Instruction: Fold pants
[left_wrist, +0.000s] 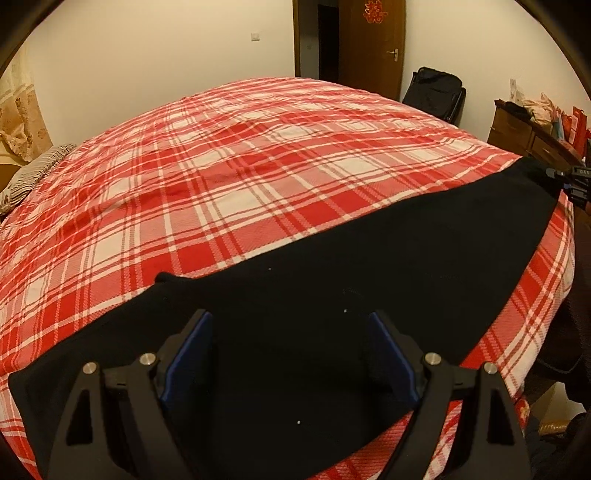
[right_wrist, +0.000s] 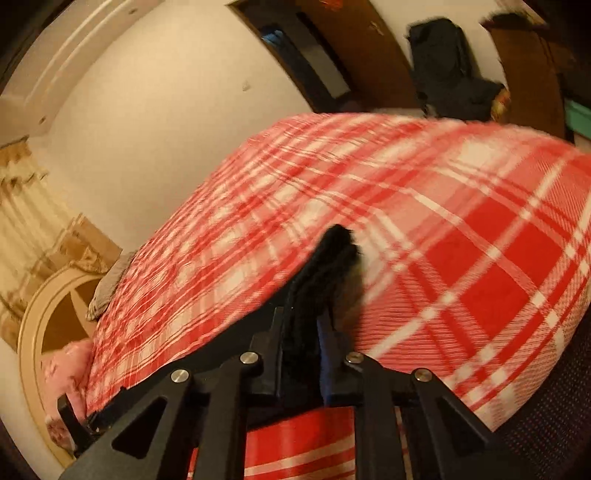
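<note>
- While the black pants (left_wrist: 332, 258) lie stretched in a long band across the near side of the bed (left_wrist: 229, 166), the left hand-held gripper (left_wrist: 291, 354) hangs just above them with its jaws spread wide and nothing between them.
- Its blue pads (left_wrist: 188, 354) face each other across a broad gap, and only dark cloth shows in that gap.
- One end of the pants reaches the far right corner of the bed, where the right hand-held gripper (left_wrist: 569, 181) shows small at the edge of the left wrist view, meeting the fabric.
- The other end of the pants runs down to the near left of that view, lying flat on the red and white plaid bedspread (left_wrist: 147, 229).
- Seen from the right wrist, the right hand-held gripper (right_wrist: 301, 325) has its jaws drawn close together on a bunched fold of the pants (right_wrist: 332, 251), which sticks up beyond the fingertips.
- That view is tilted and blurred, so finer detail of the grip cannot be told.
- A striped pillow (left_wrist: 40, 170) lies at the far left of the bed.
- Beyond the bed stand a brown door (left_wrist: 373, 48), a black bag (left_wrist: 432, 92) against the wall, and a wooden dresser (left_wrist: 524, 133) with clutter on top.
</note>
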